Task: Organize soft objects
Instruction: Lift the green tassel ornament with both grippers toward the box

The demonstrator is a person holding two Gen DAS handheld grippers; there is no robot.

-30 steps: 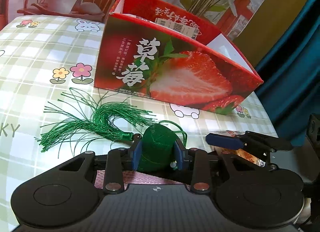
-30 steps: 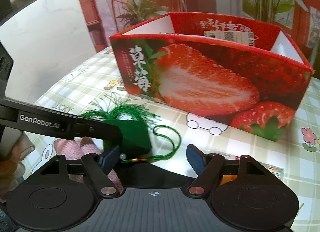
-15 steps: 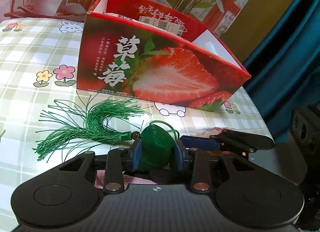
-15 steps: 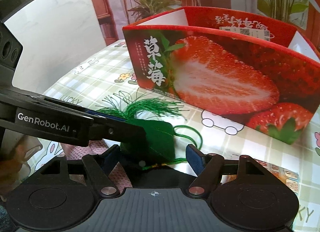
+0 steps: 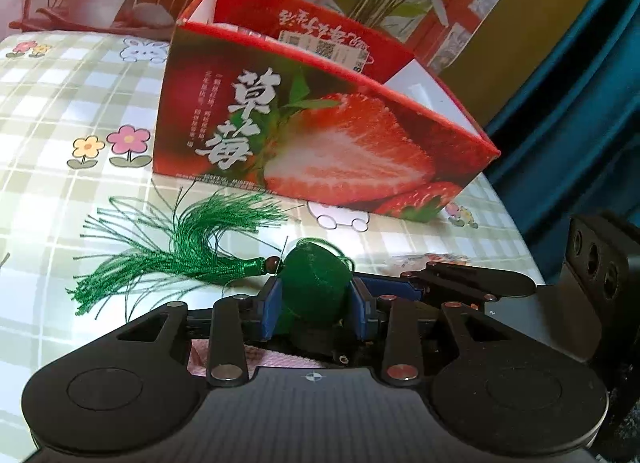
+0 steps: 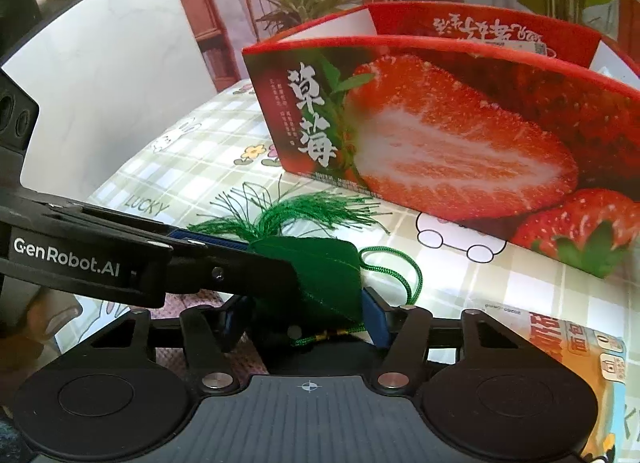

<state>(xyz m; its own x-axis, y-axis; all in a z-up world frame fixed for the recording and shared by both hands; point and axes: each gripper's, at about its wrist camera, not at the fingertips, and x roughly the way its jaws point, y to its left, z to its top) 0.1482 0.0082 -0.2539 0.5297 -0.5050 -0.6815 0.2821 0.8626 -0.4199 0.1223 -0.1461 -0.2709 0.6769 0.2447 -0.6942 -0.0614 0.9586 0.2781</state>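
Over toward the table's (image 5: 48,111) left side, the green tassel (image 5: 176,251) is fanning out across the checked cloth, its threads lying loose on the surface. It is trailing from a green sachet (image 5: 314,287), and the left gripper (image 5: 314,309) is clamping that sachet between its blue pads, pressing in on both sides. From the right wrist view the same sachet (image 6: 320,275) is showing as a flat, leaf-shaped pouch with a green cord loop (image 6: 394,267) curling off its right end.

The right gripper (image 6: 304,321) is sitting just beneath and around the sachet, its fingers spread to either side; whether its pads are actually touching the pouch I cannot tell (the left tool is blocking part of the view). A pink knitted thing (image 5: 244,357) is peeking out below the tools, and a printed packet (image 6: 576,347) is lying near the table's right edge.

Behind all this, toward the far side of the table, the red strawberry box (image 5: 320,135) is standing open-topped. Its inside is mostly hidden, so what is already stored there is unclear. Judging by this, the sorting is only partway: the sachet is gripped but not yet boxed, and the pink item is waiting.
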